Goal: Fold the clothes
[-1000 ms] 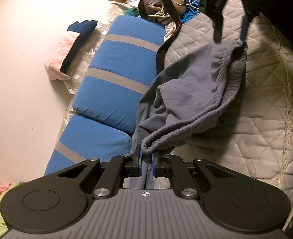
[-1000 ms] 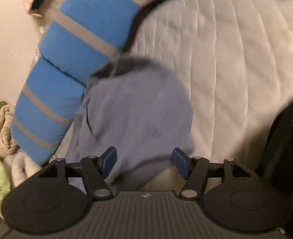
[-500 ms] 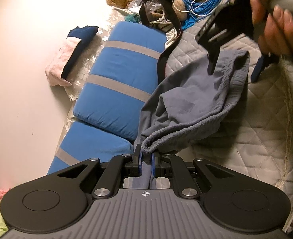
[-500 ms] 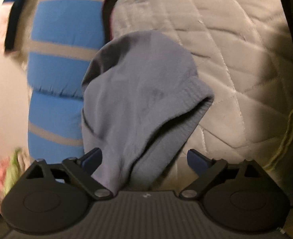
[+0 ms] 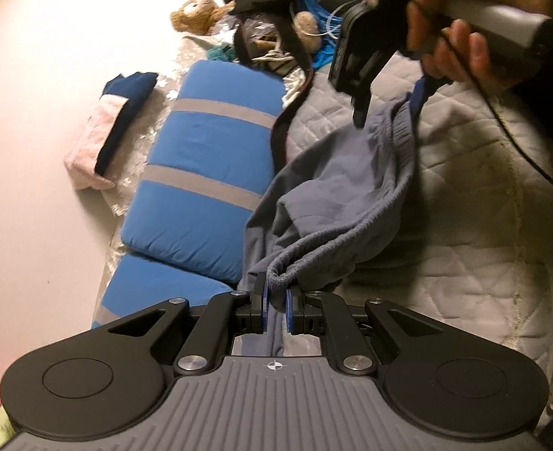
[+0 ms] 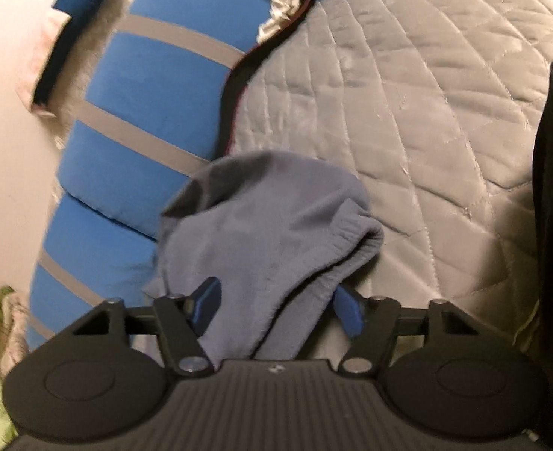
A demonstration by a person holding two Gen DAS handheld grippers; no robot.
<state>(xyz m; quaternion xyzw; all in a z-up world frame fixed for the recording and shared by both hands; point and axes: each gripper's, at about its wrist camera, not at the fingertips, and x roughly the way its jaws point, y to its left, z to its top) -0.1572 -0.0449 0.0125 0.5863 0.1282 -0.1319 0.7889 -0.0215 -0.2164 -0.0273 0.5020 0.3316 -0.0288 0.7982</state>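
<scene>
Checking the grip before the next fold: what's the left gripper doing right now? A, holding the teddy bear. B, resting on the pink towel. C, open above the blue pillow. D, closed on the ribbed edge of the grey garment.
D: the left gripper has its fingers pinched together on the ribbed hem of the grey garment, which drapes away from it across the quilt.

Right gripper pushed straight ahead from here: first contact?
Likely the grey garment, already lying between the open right gripper's fingers. Past it lies the quilt. Depth is unclear.
</scene>
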